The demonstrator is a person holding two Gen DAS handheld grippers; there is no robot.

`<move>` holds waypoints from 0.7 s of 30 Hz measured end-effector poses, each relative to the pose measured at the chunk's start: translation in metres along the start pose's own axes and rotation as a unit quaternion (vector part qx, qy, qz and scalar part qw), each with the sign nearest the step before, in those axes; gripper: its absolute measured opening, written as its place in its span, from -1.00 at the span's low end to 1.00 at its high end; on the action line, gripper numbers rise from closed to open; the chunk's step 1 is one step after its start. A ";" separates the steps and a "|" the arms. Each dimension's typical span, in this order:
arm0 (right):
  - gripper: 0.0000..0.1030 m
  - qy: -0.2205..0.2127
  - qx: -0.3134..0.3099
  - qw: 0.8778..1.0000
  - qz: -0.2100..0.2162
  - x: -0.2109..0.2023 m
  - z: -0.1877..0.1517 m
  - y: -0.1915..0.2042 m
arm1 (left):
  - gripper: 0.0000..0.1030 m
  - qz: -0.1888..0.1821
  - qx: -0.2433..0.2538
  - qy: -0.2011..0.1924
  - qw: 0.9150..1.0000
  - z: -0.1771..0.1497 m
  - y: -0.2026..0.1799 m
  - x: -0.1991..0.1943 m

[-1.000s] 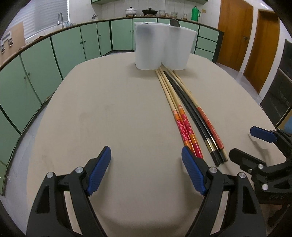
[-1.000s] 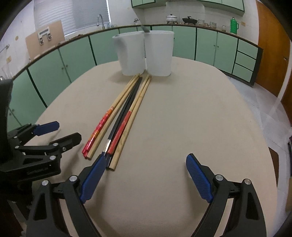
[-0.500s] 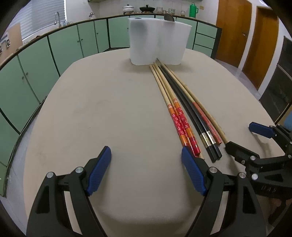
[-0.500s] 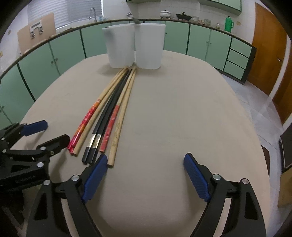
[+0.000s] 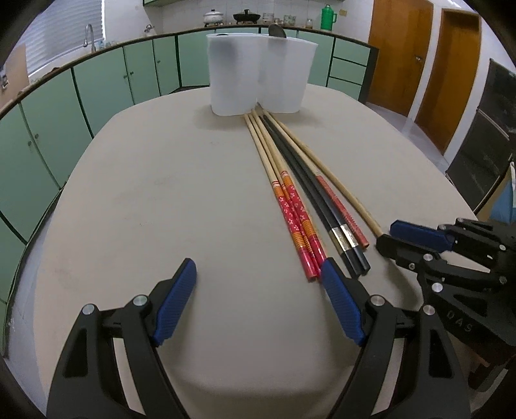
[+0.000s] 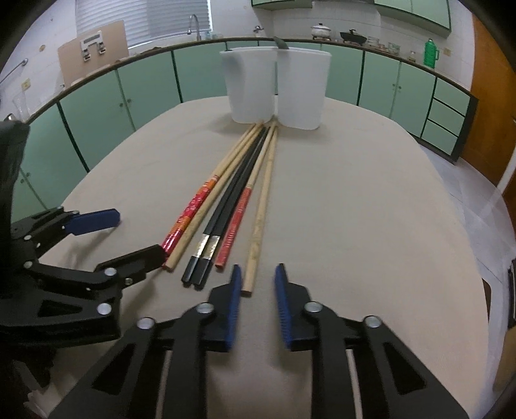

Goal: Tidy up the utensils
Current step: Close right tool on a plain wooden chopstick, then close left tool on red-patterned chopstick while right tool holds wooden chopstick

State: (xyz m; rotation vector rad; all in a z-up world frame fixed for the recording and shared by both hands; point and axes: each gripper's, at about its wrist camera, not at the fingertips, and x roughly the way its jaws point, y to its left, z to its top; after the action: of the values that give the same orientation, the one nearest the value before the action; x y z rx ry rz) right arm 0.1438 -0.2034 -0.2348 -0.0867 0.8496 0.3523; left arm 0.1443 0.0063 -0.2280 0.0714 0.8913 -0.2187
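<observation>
Several chopsticks lie side by side on the beige table (image 5: 154, 199): a red floral pair (image 5: 296, 222), a black pair (image 5: 322, 209), a red-ended one (image 5: 342, 212) and a plain wooden one (image 6: 262, 206). My left gripper (image 5: 258, 274) stands open over bare table, its right finger beside the red pair's ends. My right gripper (image 6: 258, 277) is closing, its jaws narrow but still apart. The plain chopstick's near end lies just at its fingertips, close to the left pad (image 6: 237, 283), not pinched. Two white containers (image 5: 258, 80) stand at the far tips.
A dark utensil (image 5: 276, 30) pokes out of the right container. Green cabinets (image 5: 96, 90) curve round the back, and wooden doors (image 5: 419, 58) are at the right. The table's rounded edge runs close below both grippers.
The right gripper's jaws have gone from wide apart to a narrow gap. Both grippers have edged closer to the chopsticks' near ends.
</observation>
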 end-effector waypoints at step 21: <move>-0.84 0.000 0.008 1.000 0.009 0.000 -0.001 -0.001 | 0.10 0.019 -0.009 0.004 1.000 0.002 0.007 0.003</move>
State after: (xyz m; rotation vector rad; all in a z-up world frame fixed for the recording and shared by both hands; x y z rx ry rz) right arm 0.1437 -0.2049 -0.2359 -0.0639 0.8535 0.3612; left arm 0.1486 0.0123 -0.2292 0.0723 0.8990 -0.1740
